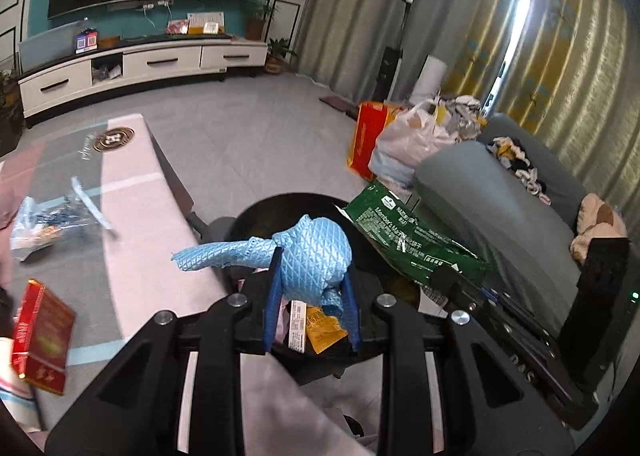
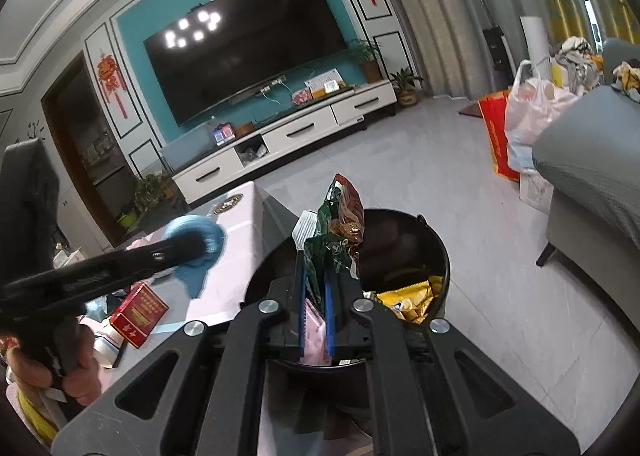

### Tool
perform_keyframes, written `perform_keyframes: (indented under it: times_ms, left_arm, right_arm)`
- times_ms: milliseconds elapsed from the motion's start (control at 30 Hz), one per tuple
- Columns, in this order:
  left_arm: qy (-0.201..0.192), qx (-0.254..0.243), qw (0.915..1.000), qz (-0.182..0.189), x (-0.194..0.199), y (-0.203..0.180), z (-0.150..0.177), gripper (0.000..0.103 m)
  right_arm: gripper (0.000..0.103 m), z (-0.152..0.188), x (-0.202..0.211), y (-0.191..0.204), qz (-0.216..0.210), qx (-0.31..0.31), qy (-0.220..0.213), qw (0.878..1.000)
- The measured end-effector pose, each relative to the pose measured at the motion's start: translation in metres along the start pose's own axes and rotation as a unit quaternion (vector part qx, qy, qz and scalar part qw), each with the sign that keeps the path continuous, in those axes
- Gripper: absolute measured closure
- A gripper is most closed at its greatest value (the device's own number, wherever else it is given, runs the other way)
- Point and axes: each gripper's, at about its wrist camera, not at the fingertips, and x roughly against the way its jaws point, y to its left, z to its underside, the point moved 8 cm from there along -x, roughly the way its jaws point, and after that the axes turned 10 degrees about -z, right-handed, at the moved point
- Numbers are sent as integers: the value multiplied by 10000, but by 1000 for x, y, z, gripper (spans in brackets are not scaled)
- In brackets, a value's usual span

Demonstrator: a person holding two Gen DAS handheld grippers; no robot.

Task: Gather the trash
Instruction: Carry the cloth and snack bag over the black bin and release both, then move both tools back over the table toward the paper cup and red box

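Left wrist view shows my left gripper [image 1: 310,292] pinching a crumpled blue quilted wrapper [image 1: 308,254] just over the black trash bin [image 1: 280,207], and my right gripper [image 2: 316,308] is pressed together on a green snack bag [image 2: 340,232] above the same bin, so I judge the step is dropping both. Next I think both must spread over the opening, then go for the red box [image 1: 40,336] on the table. On the green bag I read "Member's Mark".

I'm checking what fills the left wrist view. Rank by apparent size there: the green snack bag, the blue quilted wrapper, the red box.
1. Green snack bag
2. Blue quilted wrapper, nearly as large and nearest the camera, so that order is unsure
3. Red box, clearly smallest
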Motion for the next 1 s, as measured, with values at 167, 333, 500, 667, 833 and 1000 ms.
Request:
perform_keyframes:
  times_ms: [167, 333, 500, 667, 833, 1000]
  left_arm:
    - [103, 2, 9999, -60, -26, -10, -2, 66]
    - [31, 73, 9999, -66, -27, -8, -3, 45]
    - [-15, 165, 9996, -214, -13, 11, 3, 33]
    - [-117, 243, 9983, -513, 16, 34, 19, 30]
    - [-234, 356, 9951, -895, 54, 63, 40, 27]
    - [-312, 747, 9883, -1293, 95, 108, 66, 25]
  right_arm:
    - [91, 4, -20, -14, 43, -91, 197, 9998]
    - [60, 14, -32, -27, 78, -399, 316, 9987]
    - [60, 14, -22, -28, 29, -544, 271, 9981]
    - [55, 18, -15, -16, -78, -529, 346, 9980]
    - [52, 26, -14, 11, -257, -374, 538, 9975]
    - [46, 37, -16, 44, -446, -166, 771, 9959]
